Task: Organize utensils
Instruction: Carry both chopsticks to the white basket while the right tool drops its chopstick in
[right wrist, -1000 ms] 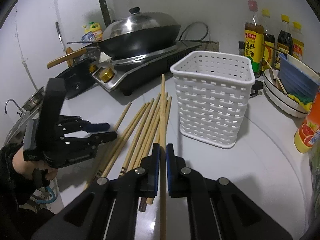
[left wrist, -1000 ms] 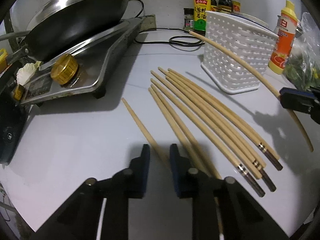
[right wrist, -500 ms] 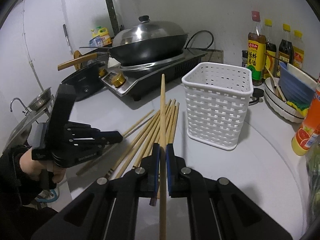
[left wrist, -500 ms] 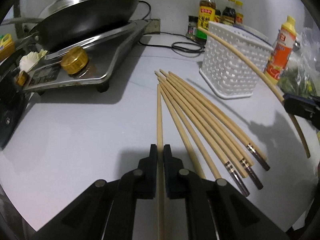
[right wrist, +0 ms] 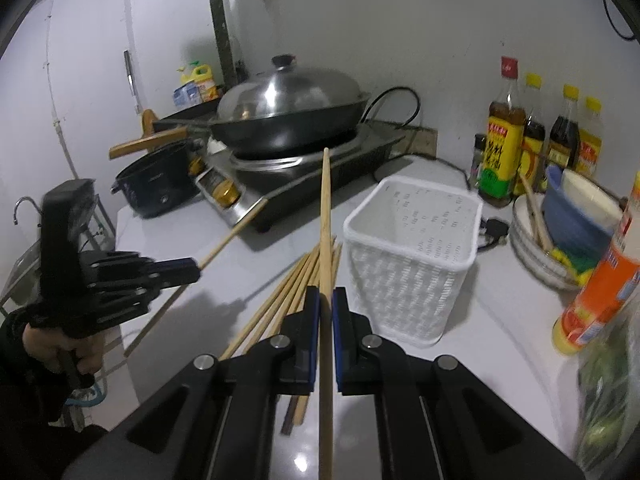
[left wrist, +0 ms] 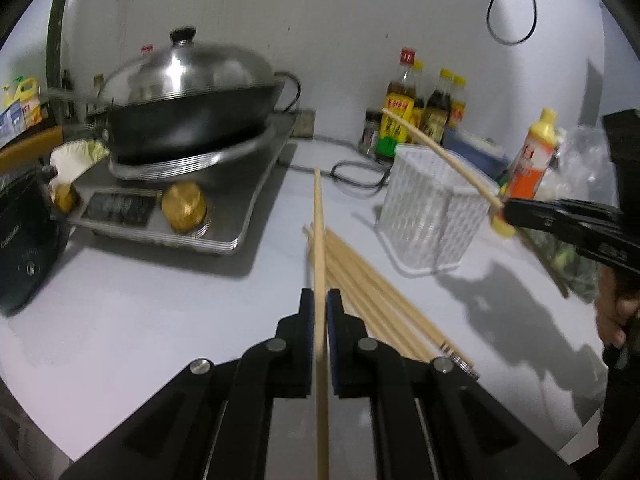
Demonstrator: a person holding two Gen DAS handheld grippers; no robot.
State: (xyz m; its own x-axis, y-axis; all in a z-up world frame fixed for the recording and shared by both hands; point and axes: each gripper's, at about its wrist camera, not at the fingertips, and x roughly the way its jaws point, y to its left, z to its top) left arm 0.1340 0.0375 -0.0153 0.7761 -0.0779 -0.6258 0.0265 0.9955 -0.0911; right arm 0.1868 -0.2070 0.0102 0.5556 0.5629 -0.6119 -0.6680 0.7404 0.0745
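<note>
My left gripper point(left wrist: 319, 300) is shut on a wooden chopstick point(left wrist: 318, 232) and holds it lifted above the counter, pointing toward the stove. My right gripper point(right wrist: 326, 298) is shut on another chopstick point(right wrist: 325, 216), raised beside the white slotted basket point(right wrist: 412, 256). In the left wrist view this chopstick point(left wrist: 440, 152) slants above the basket point(left wrist: 428, 216). Several more chopsticks point(left wrist: 372, 292) lie in a bundle on the white counter; they also show in the right wrist view point(right wrist: 280, 300). The left gripper point(right wrist: 188, 270) shows there at the left.
A lidded wok point(left wrist: 188, 104) sits on a cooker point(left wrist: 192, 200) at the back left. Sauce bottles point(right wrist: 504, 140) stand at the wall. An orange bottle point(right wrist: 600, 296) and stacked bowls point(right wrist: 560, 232) are right of the basket. A black pot point(right wrist: 156, 184) is at the far left.
My left gripper closed on a chopstick on the counter and lifted it clear. My right gripper kept its chopstick and rose a little higher beside the basket.
</note>
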